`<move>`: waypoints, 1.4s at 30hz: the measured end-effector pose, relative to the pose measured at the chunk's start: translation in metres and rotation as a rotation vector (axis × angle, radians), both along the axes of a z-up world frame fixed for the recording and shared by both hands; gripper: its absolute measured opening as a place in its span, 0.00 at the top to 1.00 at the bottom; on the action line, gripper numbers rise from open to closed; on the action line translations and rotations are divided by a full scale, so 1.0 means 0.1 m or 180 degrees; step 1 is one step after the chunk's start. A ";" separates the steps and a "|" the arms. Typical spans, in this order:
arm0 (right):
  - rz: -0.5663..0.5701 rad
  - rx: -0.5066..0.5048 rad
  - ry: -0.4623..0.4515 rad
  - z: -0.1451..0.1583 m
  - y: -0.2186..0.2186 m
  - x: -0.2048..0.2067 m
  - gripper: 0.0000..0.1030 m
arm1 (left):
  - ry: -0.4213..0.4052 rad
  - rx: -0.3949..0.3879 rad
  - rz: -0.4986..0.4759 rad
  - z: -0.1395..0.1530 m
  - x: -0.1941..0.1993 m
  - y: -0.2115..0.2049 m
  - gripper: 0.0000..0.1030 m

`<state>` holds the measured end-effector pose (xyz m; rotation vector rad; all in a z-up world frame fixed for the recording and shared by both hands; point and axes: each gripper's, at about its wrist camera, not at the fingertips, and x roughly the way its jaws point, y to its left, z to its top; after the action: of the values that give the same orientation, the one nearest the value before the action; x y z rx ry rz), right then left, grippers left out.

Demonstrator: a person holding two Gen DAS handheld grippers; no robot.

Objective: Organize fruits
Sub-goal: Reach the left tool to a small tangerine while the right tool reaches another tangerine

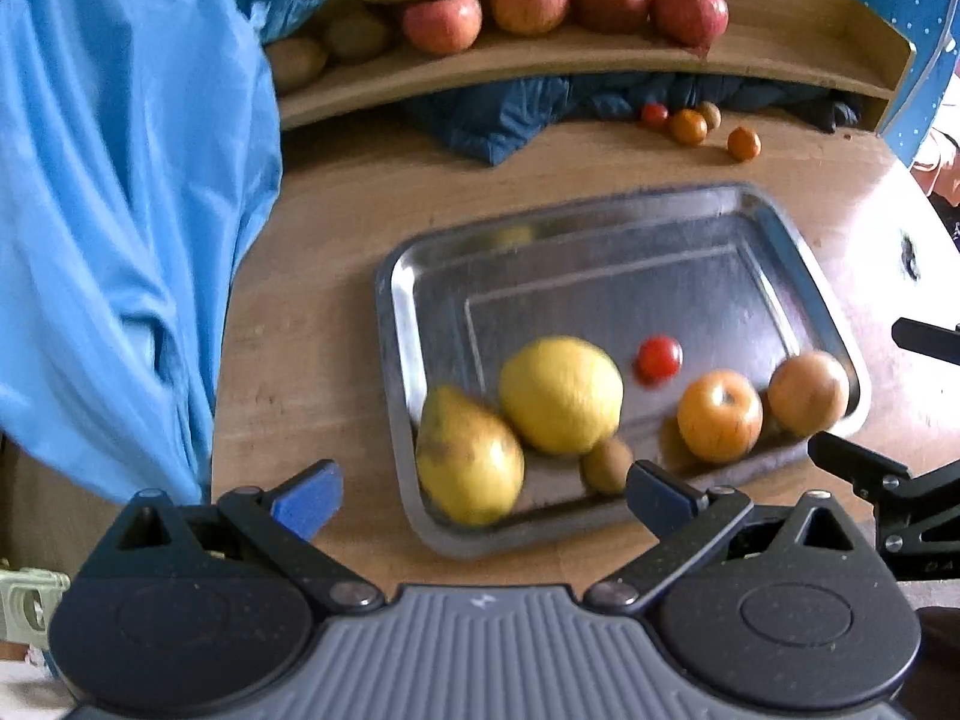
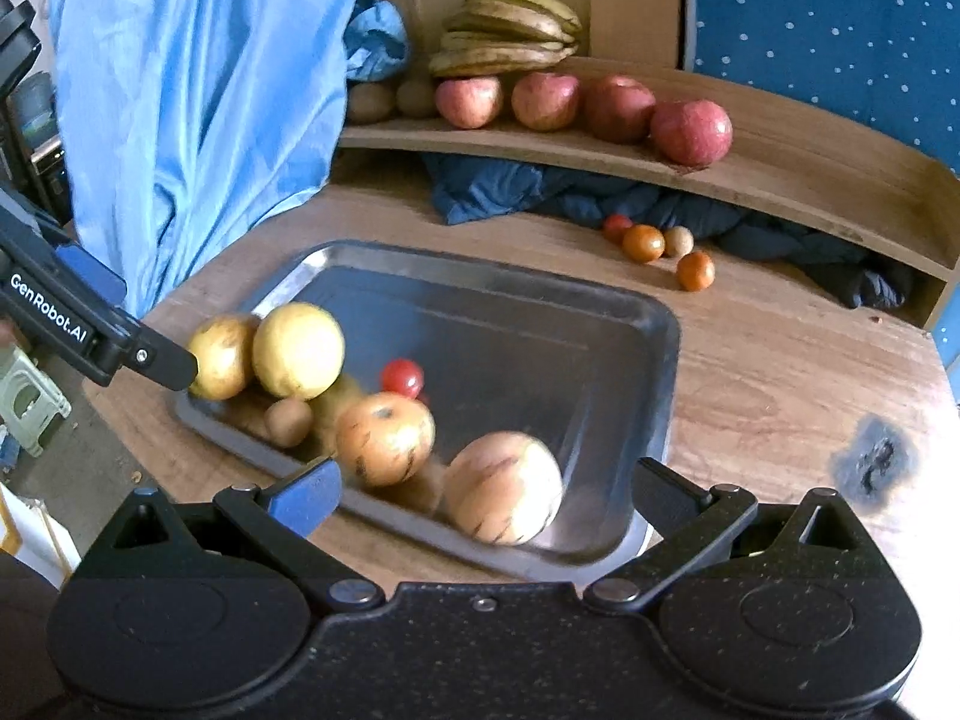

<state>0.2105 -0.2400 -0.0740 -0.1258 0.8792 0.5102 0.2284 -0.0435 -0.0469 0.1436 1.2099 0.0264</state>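
A steel tray (image 1: pixel 600 252) (image 2: pixel 540 324) lies on the wooden table and holds a pear (image 1: pixel 468 462) (image 2: pixel 222 357), a lemon (image 1: pixel 561 393) (image 2: pixel 298 351), a small kiwi (image 1: pixel 607 465) (image 2: pixel 289 422), a cherry tomato (image 1: pixel 659 358) (image 2: pixel 402 377) and two orange-yellow round fruits (image 1: pixel 720 415) (image 1: pixel 808 391) (image 2: pixel 384 438) (image 2: pixel 503 486). My left gripper (image 1: pixel 480 498) is open and empty above the tray's near edge, over the pear. My right gripper (image 2: pixel 483 492) is open and empty, its fingers on either side of the nearest round fruit.
A wooden shelf (image 1: pixel 540 54) (image 2: pixel 780 174) at the back holds several red apples (image 2: pixel 693 132), bananas (image 2: pixel 510 30) and kiwis. Small oranges and a tomato (image 2: pixel 645 243) lie on the table near dark blue cloth. Light blue fabric (image 1: pixel 120 210) hangs at left.
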 end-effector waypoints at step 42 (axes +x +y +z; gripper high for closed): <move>-0.0975 -0.0268 0.0159 -0.21 -0.47 0.84 0.01 | -0.0262 -0.0336 -0.0539 -0.33 1.74 -0.96 0.00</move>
<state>0.2946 -0.2870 -0.0945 -0.0537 0.9494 0.1911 0.4025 -0.1397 -0.0798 0.1508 1.1111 -0.1775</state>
